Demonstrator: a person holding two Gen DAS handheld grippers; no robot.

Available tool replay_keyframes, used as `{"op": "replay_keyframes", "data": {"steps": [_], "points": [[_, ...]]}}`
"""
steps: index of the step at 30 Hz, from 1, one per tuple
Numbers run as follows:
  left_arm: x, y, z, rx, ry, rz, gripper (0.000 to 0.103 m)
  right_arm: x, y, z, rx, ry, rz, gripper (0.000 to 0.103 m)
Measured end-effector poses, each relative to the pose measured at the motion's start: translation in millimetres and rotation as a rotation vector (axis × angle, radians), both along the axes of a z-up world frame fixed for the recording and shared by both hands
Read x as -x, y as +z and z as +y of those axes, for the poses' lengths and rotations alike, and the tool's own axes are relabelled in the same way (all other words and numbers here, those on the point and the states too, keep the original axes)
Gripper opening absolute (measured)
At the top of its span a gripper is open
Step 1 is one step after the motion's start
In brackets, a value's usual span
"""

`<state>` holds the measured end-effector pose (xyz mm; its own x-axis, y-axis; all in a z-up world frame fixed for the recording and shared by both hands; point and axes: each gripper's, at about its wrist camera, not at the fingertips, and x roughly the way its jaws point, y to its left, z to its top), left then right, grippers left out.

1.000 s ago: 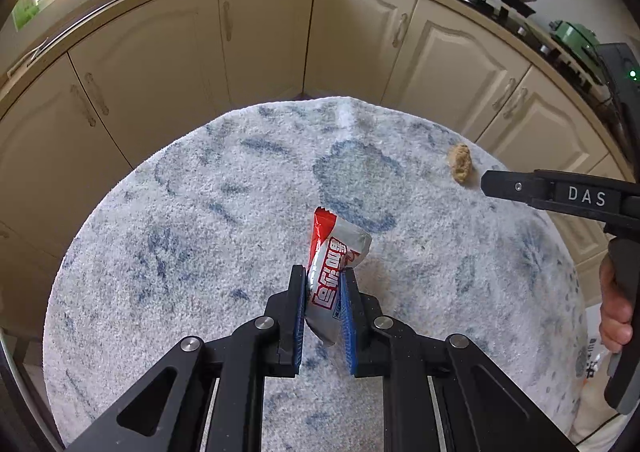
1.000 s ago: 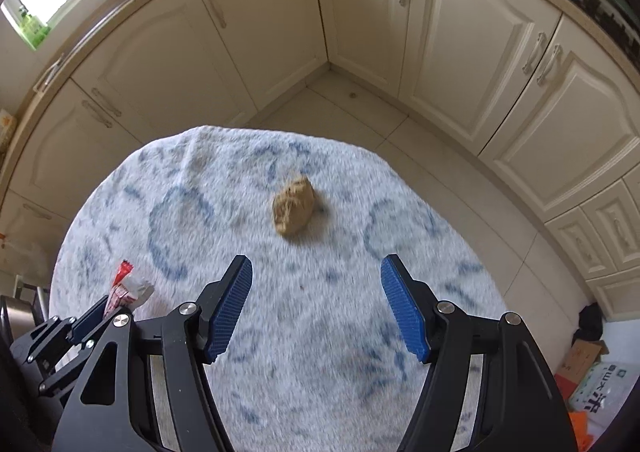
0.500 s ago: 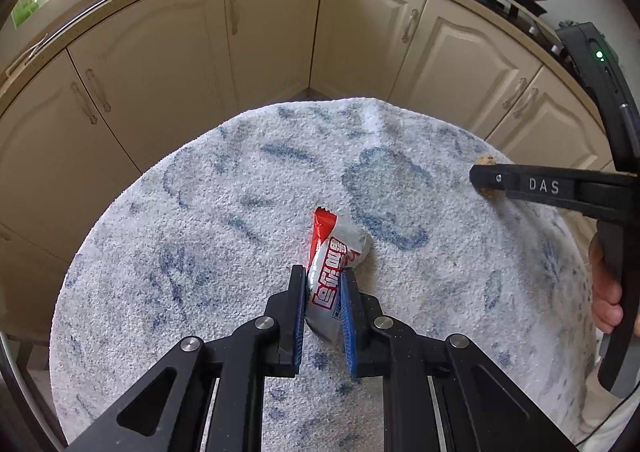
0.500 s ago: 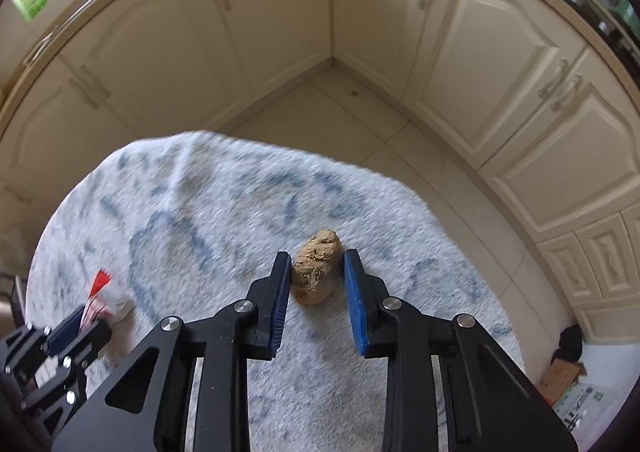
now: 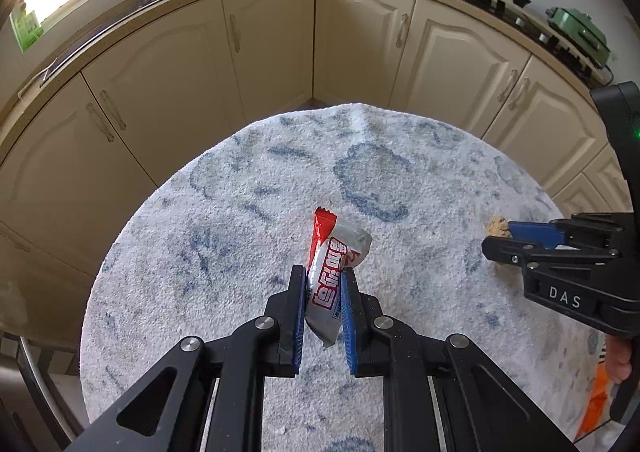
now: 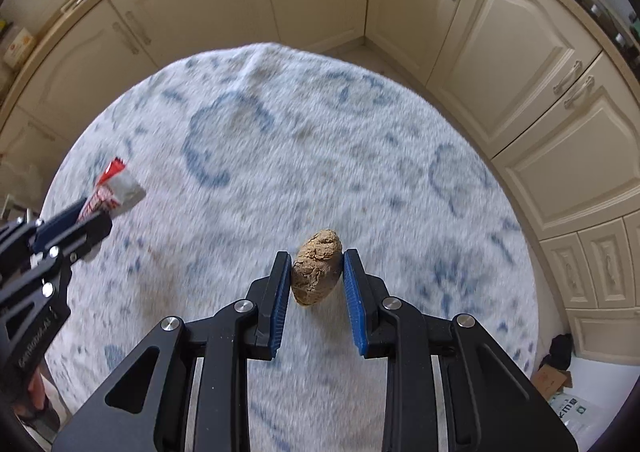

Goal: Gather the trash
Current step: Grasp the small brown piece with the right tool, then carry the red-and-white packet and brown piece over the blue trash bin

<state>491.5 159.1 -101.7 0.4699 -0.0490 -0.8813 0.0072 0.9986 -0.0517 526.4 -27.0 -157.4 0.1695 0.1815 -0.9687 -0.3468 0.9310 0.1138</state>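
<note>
Left gripper (image 5: 323, 284): clamped on the red-and-silver wrapper (image 5: 334, 252), above the rug's (image 5: 200, 252) middle.
Right gripper (image 6: 316, 276): pinching the brown lump (image 6: 317, 272), near the rug's right edge.

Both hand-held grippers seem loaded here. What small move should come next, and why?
Probably lift both clear of the rug. The left hand-held gripper is shut on the wrapper, the right hand-held gripper on the brown lump, and no bin is visible yet.
</note>
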Motion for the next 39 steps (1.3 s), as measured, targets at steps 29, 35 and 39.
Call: {"op": "replay_keyframes", "data": {"steps": [29, 35, 39], "points": [[170, 68, -143, -0.028, -0.227, -0.022, 0.012, 170, 50, -149, -0.033, -0.123, 0.025, 0.027], [183, 71, -211, -0.047, -0.354, -0.011, 0.012, 201, 50, -205, -0.008, -0.211, 0.019, 0.027], [187, 71, -263, -0.060, -0.452, -0.006, 0.013, 220, 51, -250, -0.001, -0.282, 0.017, 0.027]]}}
